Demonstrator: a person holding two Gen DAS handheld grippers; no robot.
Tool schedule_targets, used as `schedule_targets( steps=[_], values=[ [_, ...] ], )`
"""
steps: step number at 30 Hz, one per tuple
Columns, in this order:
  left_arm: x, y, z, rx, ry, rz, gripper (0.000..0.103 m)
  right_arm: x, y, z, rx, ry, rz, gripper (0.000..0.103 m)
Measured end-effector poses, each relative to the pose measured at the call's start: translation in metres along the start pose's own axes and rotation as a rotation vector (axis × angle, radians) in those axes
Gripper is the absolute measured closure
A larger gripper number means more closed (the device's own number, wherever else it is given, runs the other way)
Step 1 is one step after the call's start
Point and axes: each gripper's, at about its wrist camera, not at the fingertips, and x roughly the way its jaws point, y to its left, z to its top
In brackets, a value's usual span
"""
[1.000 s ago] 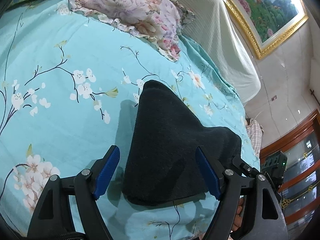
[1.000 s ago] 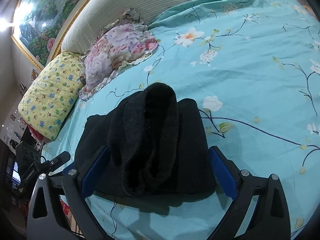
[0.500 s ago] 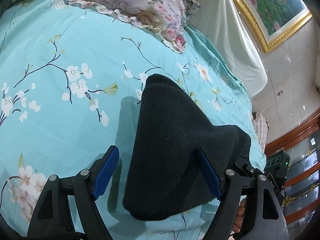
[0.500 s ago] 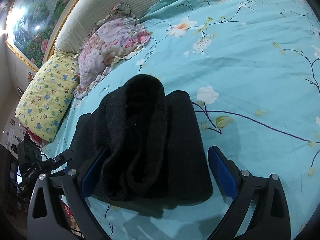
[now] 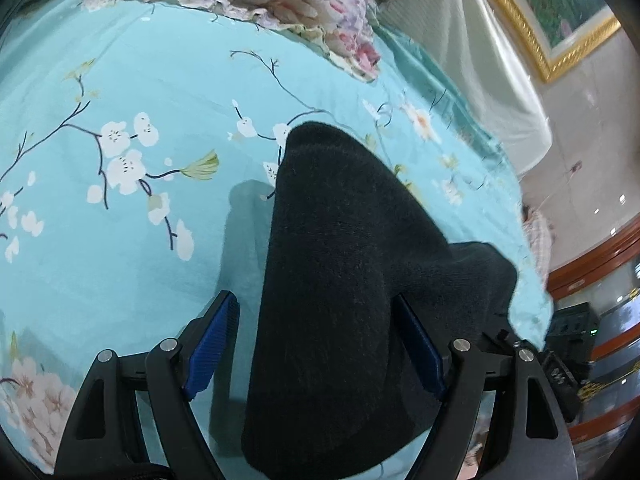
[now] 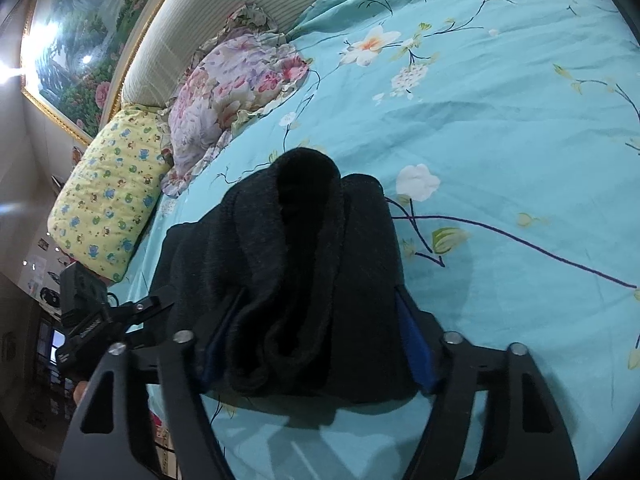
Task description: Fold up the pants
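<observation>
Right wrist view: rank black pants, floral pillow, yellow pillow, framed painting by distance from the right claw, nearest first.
1. Black pants: folded, lying between the fingers of the right claw, which have just been closing.
2. Floral pillow: beyond the pants, up-left on the bed.
3. Yellow pillow: far left; too close to the floral one to rank firmly.
4. Framed painting: on the wall, top left.

Turquoise blossom-print bed (image 6: 500, 128) bearing folded black pants (image 6: 304, 264), floral pillow (image 6: 224, 96), yellow pillow (image 6: 108, 200).
</observation>
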Motion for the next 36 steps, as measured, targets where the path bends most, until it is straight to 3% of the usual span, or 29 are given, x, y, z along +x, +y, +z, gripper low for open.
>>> schedule_targets(
  steps=[1,3,12,24,36],
  values=[
    [0.001,-0.003,0.000,0.014,0.000,0.009,0.027,0.000,-0.001,0.000,0.006,0.000,0.006,0.039],
    [0.003,-0.008,0.001,0.033,0.016,-0.012,0.047,0.000,-0.002,-0.001,0.013,-0.001,0.019,0.041],
    [-0.012,-0.021,-0.003,0.068,-0.025,-0.024,0.072,-0.004,0.008,-0.003,-0.008,-0.012,0.026,0.051],
    [-0.060,-0.020,-0.007,0.087,-0.107,-0.049,0.076,-0.016,0.034,0.007,-0.039,-0.030,0.091,0.058],
    [-0.105,0.019,0.008,0.023,-0.206,-0.025,0.076,0.015,0.092,0.024,-0.151,0.007,0.148,0.058]
  ],
)
